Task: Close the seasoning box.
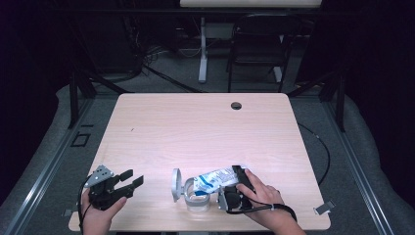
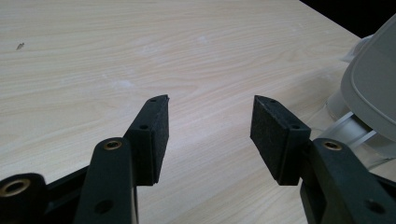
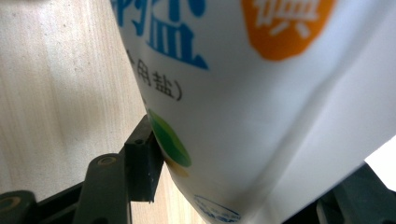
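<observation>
R gripper (image 1: 234,190) at about 5 o'clock on the table (image 1: 195,122), jaws clamped on a white salt bag (image 1: 215,177) w/ blue print. The bag is tipped over toward 9 o'clock, its mouth at the open jar (image 1: 197,196) near the front edge. The jar's grey lid (image 1: 175,184) is flipped up on its 9 o'clock side, so opening looks done. Pour seems underway or just starting; can't tell if salt is flowing or how full the jar is. L gripper (image 1: 128,182) over at 7 o'clock, jaws spread wide, holding nothing, pointed at the jar, just beside it. Left, by my read: finish pour, set bag down, shut lid.
</observation>
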Demonstrator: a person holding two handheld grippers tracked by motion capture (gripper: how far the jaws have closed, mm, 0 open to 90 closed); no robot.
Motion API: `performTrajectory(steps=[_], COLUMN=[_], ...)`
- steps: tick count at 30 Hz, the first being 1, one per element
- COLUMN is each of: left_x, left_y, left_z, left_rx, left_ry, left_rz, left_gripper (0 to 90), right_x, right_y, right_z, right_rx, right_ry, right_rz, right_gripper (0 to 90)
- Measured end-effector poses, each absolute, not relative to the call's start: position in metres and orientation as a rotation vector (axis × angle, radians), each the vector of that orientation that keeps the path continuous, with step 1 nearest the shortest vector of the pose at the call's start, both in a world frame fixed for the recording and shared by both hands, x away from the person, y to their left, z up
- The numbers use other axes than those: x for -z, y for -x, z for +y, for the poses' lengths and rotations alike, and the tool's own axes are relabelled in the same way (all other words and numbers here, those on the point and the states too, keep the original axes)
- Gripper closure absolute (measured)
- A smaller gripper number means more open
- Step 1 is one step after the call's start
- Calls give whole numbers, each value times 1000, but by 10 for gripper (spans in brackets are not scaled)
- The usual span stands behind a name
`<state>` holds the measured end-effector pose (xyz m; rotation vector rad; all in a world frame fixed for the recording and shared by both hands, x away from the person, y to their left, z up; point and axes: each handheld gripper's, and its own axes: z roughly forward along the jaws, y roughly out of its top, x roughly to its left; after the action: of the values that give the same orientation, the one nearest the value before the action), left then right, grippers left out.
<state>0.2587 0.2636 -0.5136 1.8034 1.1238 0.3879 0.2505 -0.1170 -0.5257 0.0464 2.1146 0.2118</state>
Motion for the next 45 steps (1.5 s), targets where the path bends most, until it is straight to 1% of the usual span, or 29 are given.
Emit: performTrajectory(steps=[36, 45], left_x=[513, 513], left_y=[-259, -259], left_z=[266, 266], left_rx=[-388, -390], left_ry=[-1794, -1794], left_rz=[1132, 1132], left_gripper=[475, 475], right_x=[519, 520], right_y=[-250, -251], right_z=[-115, -115], right_rx=[-113, -135], right_ry=[18, 29], right_rz=[2091, 2090], right_gripper=[407, 408])
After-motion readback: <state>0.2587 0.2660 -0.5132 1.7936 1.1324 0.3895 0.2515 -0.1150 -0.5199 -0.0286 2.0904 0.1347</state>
